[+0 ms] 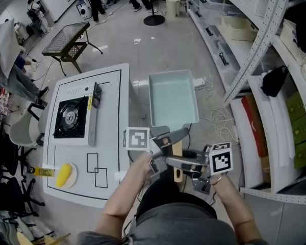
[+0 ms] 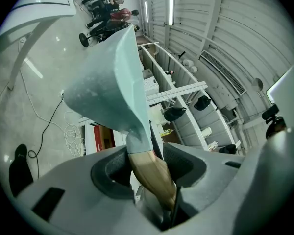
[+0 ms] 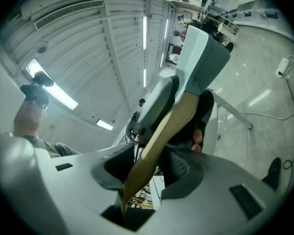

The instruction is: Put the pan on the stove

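Note:
A rectangular pale-teal pan (image 1: 172, 98) with a wooden handle (image 1: 177, 173) hangs in the air over the floor, right of the white table (image 1: 115, 137). My left gripper (image 1: 168, 141) and right gripper (image 1: 182, 163) are both shut on the handle from opposite sides. In the left gripper view the handle (image 2: 152, 173) sits between the pads of the left gripper (image 2: 148, 168), and the pan (image 2: 108, 82) extends away. In the right gripper view the handle (image 3: 159, 141) crosses the right gripper (image 3: 152, 168), with the pan (image 3: 201, 58) beyond. A black single-burner stove (image 1: 71, 117) stands on the table's left part.
A yellow object on a small plate (image 1: 64, 174) lies near the table's front left corner. Metal shelves (image 1: 275, 111) with boxes run along the right. Cables (image 1: 219, 119) lie on the floor. A black mesh folding table (image 1: 66, 39) stands farther back.

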